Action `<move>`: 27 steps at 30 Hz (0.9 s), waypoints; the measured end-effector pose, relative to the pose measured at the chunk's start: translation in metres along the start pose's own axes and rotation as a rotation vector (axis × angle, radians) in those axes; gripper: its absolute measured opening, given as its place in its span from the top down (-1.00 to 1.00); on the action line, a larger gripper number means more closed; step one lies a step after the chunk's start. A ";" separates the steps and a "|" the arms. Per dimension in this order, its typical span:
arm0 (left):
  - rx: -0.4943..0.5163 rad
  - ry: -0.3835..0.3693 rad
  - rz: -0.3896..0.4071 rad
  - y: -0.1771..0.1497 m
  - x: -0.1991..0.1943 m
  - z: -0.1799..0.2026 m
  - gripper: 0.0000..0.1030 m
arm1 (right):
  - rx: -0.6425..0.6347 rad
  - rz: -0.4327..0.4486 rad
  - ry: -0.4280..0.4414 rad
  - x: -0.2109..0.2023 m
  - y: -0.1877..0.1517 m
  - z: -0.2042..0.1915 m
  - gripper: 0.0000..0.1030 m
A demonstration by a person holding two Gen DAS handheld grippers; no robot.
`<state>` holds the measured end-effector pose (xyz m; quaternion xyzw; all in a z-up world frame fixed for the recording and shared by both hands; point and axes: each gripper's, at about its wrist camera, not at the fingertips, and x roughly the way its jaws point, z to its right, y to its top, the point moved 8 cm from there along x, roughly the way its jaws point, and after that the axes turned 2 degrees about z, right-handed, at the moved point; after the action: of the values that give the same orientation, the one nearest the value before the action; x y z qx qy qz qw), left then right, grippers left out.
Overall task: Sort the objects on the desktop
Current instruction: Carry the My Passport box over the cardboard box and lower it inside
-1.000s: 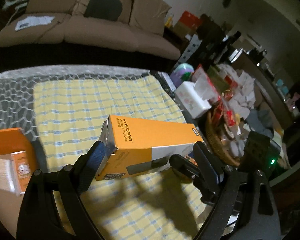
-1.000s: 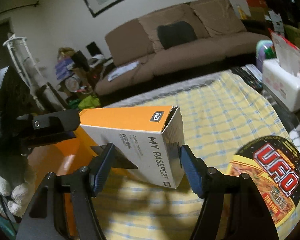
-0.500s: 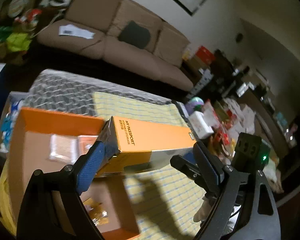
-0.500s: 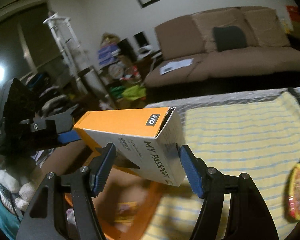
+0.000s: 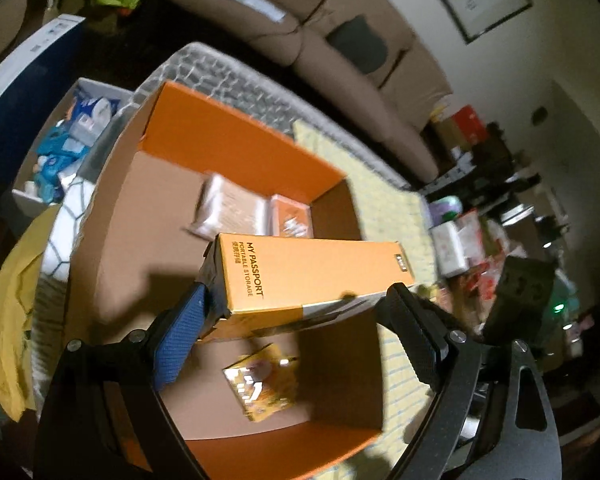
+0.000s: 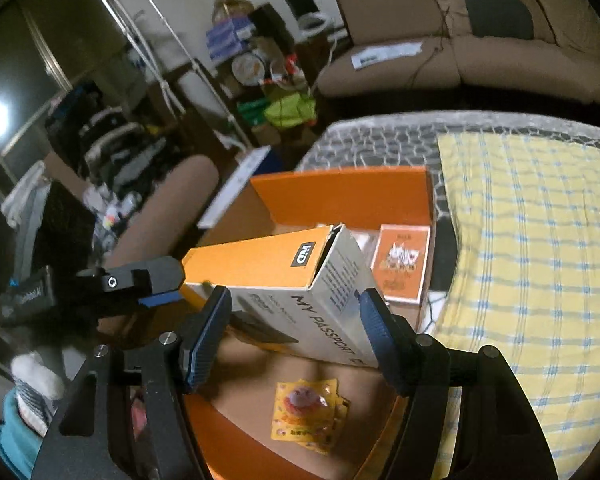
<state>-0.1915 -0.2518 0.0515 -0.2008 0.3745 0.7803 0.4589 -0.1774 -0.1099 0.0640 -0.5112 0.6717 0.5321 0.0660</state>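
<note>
We see the brown fabric sofa (image 5: 340,40) along the far wall; nearer lies the table under a yellow checked cloth (image 6: 540,260) over a grey honeycomb-patterned cover (image 6: 380,140); at the table's left end sits the large open cardboard box with orange walls (image 5: 236,152), its far wall toward the sofa. Above that box hangs the long orange and white "MY PASSPORT" carton (image 5: 320,276), carried between our two tools. Our left gripper (image 5: 300,328) has its blue-padded finger pressed on one end face of the carton; the other finger sits at the far end, though we cannot tell whether it truly touches; the jaws stand wide along the carton's length. Our right gripper (image 6: 296,332) pinches the white end of the same carton across its narrower width, both blue pads against its sides. On the box floor rest a pale wrapped packet (image 5: 232,212) and a small orange card box (image 6: 400,268) near the far wall; a small yellow snack sachet (image 6: 306,412) lies near the near wall, directly below the carton.
</note>
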 end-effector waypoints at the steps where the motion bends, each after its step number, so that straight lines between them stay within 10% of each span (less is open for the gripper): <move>1: 0.002 0.012 -0.008 -0.003 0.002 -0.003 -0.71 | 0.005 -0.012 0.001 0.004 -0.003 0.001 -0.35; 16: -0.018 0.080 -0.170 -0.034 0.016 -0.006 -0.71 | 0.050 -0.186 -0.031 0.020 -0.033 0.012 -0.35; 27: -0.052 0.071 -0.117 -0.012 0.038 -0.021 -0.73 | 0.011 -0.183 -0.079 0.026 -0.031 0.011 -0.38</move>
<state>-0.2009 -0.2427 0.0087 -0.2620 0.3578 0.7538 0.4849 -0.1714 -0.1151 0.0229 -0.5487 0.6221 0.5398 0.1434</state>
